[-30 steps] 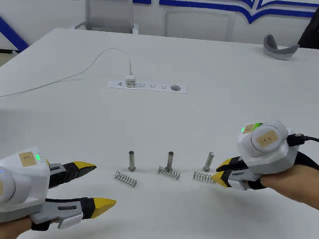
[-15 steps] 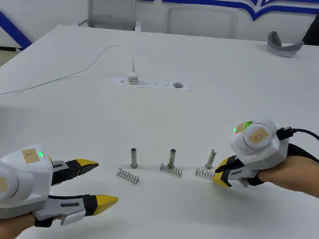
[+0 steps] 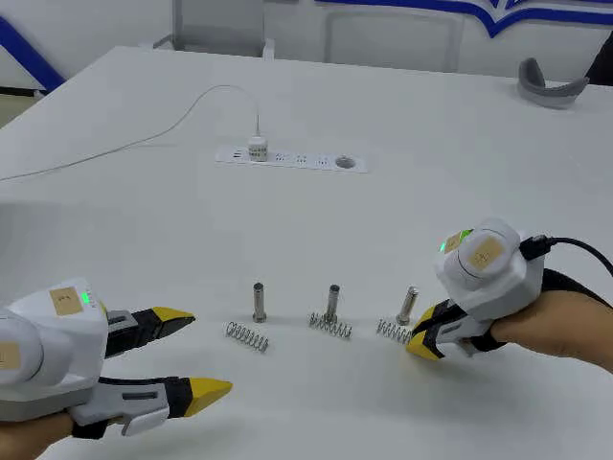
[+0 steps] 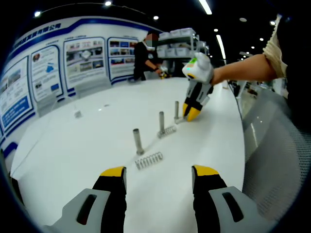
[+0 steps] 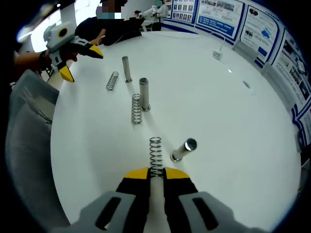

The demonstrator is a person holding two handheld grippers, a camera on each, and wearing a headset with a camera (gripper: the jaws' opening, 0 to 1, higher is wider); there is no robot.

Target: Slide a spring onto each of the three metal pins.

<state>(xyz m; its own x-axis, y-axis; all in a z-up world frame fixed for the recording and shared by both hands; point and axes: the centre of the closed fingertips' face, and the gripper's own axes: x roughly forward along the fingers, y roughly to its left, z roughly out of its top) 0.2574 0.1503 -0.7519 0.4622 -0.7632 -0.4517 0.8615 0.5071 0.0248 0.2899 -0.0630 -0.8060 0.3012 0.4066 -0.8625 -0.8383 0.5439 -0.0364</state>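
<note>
On the table (image 3: 431, 144), the left hand-held gripper (image 3: 210, 353) hovers spread by the near edge, clear of the work. The right hand-held gripper (image 3: 421, 343) pinches the end of the right-side spring (image 3: 393, 333), likely to lift it. A power strip (image 3: 292, 160) lies farther back, no obstacle. Three pins (image 3: 333, 299) stand upright in a row.

table (image 3: 144, 192) wht | pins (image 3: 332, 299) silver | springs (image 3: 246, 335) silver | jaws yel-tipped blk

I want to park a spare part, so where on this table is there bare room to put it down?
Bare table lies between the power strip and the row of pins, and between the left gripper and the nearest spring. Crowded around the pins, where the right gripper grips the right-hand spring.
</note>
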